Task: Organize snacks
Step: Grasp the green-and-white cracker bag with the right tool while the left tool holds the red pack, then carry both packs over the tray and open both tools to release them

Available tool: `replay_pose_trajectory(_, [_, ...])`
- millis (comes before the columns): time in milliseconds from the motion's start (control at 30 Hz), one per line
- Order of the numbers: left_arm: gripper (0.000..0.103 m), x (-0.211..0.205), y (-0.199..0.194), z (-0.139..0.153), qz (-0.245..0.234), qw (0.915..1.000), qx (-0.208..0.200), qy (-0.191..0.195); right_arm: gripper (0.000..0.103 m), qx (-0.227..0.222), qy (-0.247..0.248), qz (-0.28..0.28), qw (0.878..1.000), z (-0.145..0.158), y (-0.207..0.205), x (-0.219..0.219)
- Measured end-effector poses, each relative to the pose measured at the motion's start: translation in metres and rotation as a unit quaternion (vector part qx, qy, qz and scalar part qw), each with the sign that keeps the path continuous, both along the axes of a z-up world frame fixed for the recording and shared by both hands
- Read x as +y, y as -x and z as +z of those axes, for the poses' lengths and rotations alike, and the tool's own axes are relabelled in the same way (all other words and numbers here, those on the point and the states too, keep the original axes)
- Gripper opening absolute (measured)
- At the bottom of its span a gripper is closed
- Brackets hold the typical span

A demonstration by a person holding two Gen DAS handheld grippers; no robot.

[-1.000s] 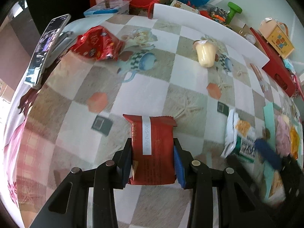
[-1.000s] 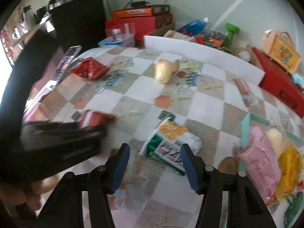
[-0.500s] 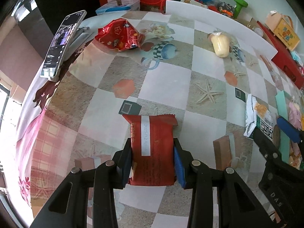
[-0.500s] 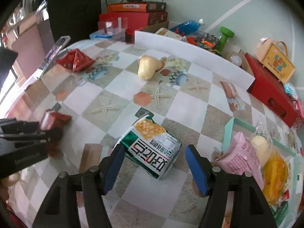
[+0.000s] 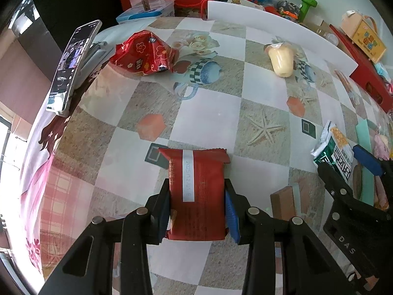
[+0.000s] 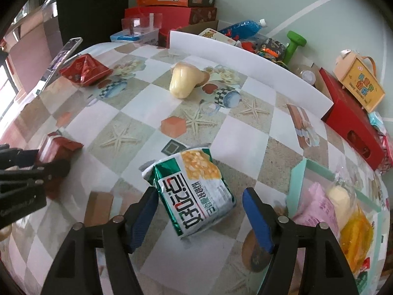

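Checkered tablecloth with starfish print, boxes stacked behind. Left gripper clamped on dark red snack pack, pack at near left of table. Right gripper spread wide around green-and-white snack bag, pads apart from it. Mint tray just right, holding pink and yellow packets. Cream pouch and red foil bag farther back.
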State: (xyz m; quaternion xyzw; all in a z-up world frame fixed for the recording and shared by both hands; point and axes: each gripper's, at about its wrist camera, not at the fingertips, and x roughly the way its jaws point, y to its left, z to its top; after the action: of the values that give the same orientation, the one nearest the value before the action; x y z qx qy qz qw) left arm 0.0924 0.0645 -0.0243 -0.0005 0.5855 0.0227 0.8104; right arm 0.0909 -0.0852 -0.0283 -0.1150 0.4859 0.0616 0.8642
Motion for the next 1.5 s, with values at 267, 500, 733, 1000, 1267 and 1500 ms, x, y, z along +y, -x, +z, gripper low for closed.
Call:
replay_pose_trajectory(267, [0.041, -0.004, -0.005, 0.002, -0.005, 1.0000, 0.000, -0.004, 0.068, 0.006, -0.009, -0.007, 1.000, -0.003, -0.002, 0.003])
replay_pose_trajectory(500, [0.041, -0.016, -0.001, 0.007, -0.016, 0.9998, -0.009, -0.013, 0.056, -0.014, -0.032, -0.006, 0.999, 0.018, 0.012, 0.004])
replay_pose_trajectory(733, [0.041, -0.024, 0.008, 0.039, -0.016, 0.9984, -0.053, -0.004, 0.056, -0.060, -0.053, -0.027, 0.996, 0.058, 0.038, -0.006])
replay_pose_trajectory(1000, [0.041, -0.034, 0.021, 0.073, -0.030, 0.9933, -0.109, 0.021, 0.056, -0.102, -0.061, -0.082, 0.989, 0.094, 0.075, -0.040])
replay_pose_trajectory(1267, [0.041, -0.066, 0.030, 0.099, -0.071, 0.9843, -0.154, 0.051, 0.056, -0.129, -0.056, -0.185, 0.973, 0.114, 0.099, -0.110])
replay_pose_trajectory(1500, [0.041, -0.107, 0.043, 0.111, -0.126, 0.9746, -0.171, 0.070, 0.056, -0.156, -0.054, -0.272, 0.948, 0.132, 0.118, -0.173])
